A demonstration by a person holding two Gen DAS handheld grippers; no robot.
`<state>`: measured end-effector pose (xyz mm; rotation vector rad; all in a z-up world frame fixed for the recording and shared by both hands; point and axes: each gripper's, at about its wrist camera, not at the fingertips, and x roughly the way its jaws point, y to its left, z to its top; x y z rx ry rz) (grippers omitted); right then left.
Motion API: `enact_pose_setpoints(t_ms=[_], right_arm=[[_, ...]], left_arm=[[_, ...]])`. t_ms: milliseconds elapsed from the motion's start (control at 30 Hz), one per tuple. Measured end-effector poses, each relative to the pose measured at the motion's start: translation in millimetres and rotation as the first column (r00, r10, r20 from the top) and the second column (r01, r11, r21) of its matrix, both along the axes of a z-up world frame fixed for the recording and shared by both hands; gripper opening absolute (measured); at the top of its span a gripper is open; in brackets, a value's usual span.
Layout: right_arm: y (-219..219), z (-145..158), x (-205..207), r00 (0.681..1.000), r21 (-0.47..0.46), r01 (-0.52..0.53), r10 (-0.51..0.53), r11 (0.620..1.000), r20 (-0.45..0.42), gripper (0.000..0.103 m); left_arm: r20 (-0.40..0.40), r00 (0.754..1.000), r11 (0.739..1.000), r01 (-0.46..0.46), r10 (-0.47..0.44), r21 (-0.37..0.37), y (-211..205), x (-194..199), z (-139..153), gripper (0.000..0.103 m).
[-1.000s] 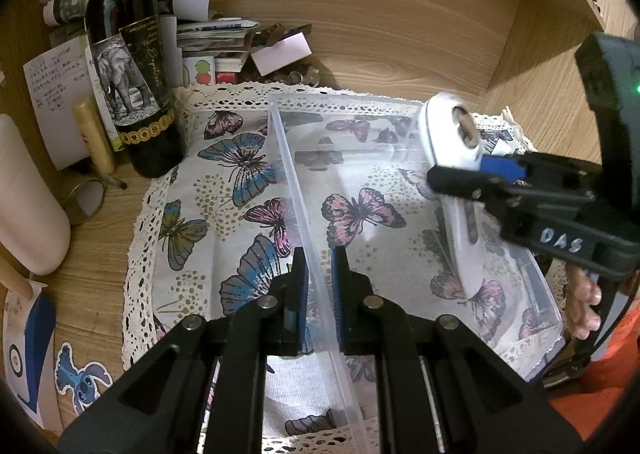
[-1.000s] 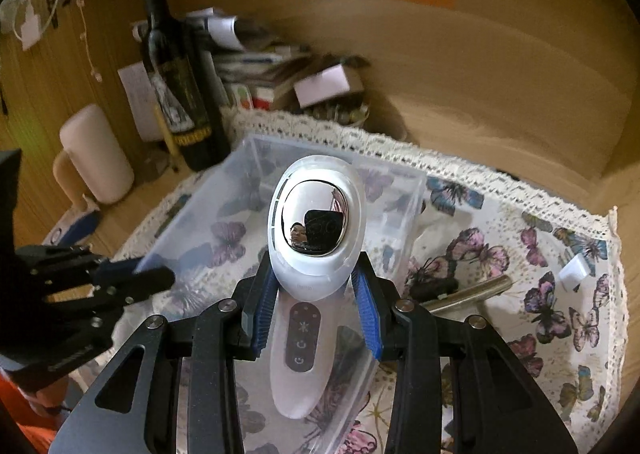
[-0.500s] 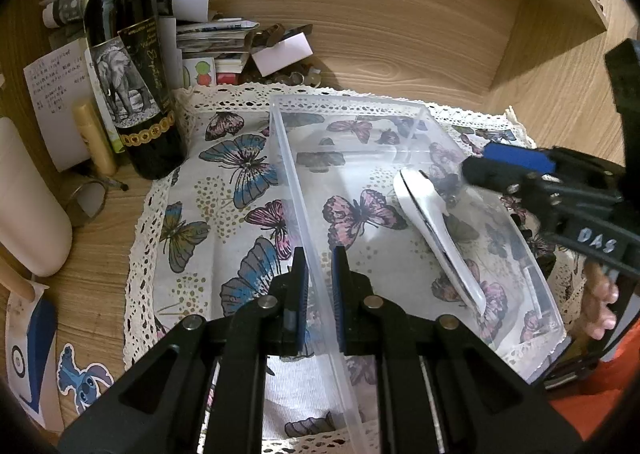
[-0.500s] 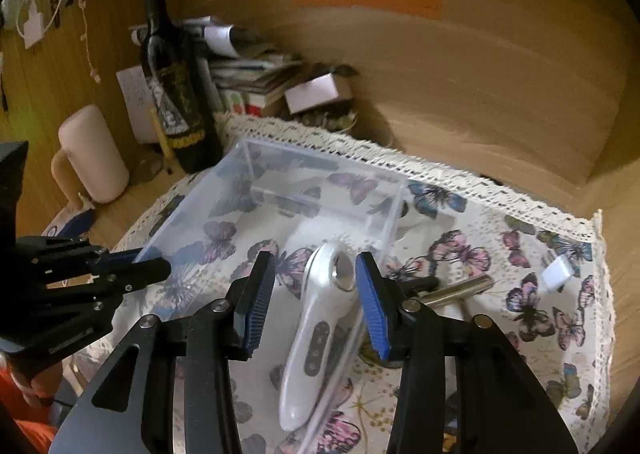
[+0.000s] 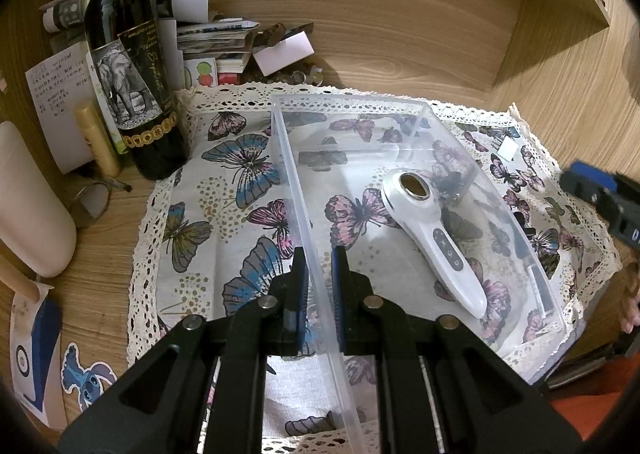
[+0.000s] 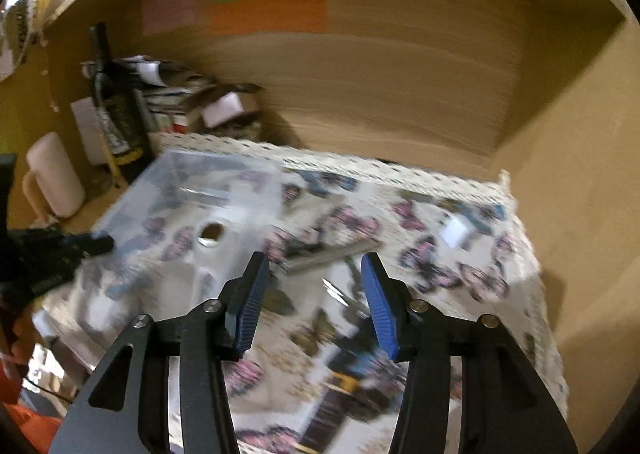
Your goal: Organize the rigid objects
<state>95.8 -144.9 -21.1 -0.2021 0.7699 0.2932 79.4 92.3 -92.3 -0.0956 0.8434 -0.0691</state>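
A clear plastic bin (image 5: 352,106) stands on a butterfly-print cloth (image 5: 224,182). A white handheld device (image 5: 436,230) with a round metal head lies flat inside the bin. My left gripper (image 5: 319,266) is shut on the bin's near left wall. My right gripper (image 6: 314,286) is open and empty, above the cloth to the right of the bin (image 6: 180,182); its view is blurred. The device (image 6: 210,250) shows there too. A metal bar (image 6: 332,254), a small white block (image 6: 454,232) and small scissors (image 6: 340,294) lie on the cloth outside the bin.
A dark wine bottle (image 5: 132,66), a cream cylinder (image 5: 28,206), papers and a stack of books (image 5: 216,38) crowd the back left. Wooden walls (image 5: 440,22) close the back and right. The right gripper's tip shows in the left wrist view (image 5: 600,194).
My right gripper lowered the white device into the bin, let go of it, opened wider and pulled away to the right. The left gripper kept its hold on the bin wall.
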Motion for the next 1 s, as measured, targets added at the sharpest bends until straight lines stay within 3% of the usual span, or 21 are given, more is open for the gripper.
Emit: enact_pose_setpoints(t_ms=[600,633,700,733,1000], right_arm=[[-54,-66,-19,0.961,-0.086,0.153,-0.169,0.984,-0.218,0.044],[-56,-68,-19,0.959,-0.081,0.154,-0.169,0.985,-0.226,0.041],[-57,-72,-17,0.956,-0.067,0.146,-0.159,0.987,-0.247,0.022],[-58,-73,-16,0.956,-0.049,0.140,-0.148,0.989,-0.253,0.023],[-51,-50,-15,0.976,-0.020,0.144,-0.145,0.989,-0.161,0.022]], left_arm=[[-0.004,1.000,1.000,0.004,-0.004,0.010,-1,0,0,0.012],[-0.004,1.000,1.000,0.003,-0.003,0.009,-1,0,0,0.012],[-0.005,1.000,1.000,0.004,-0.004,0.011,-1,0,0,0.012],[-0.005,1.000,1.000,0.005,-0.005,0.012,-1,0,0,0.012],[-0.005,1.000,1.000,0.005,-0.005,0.010,-1,0,0,0.011]])
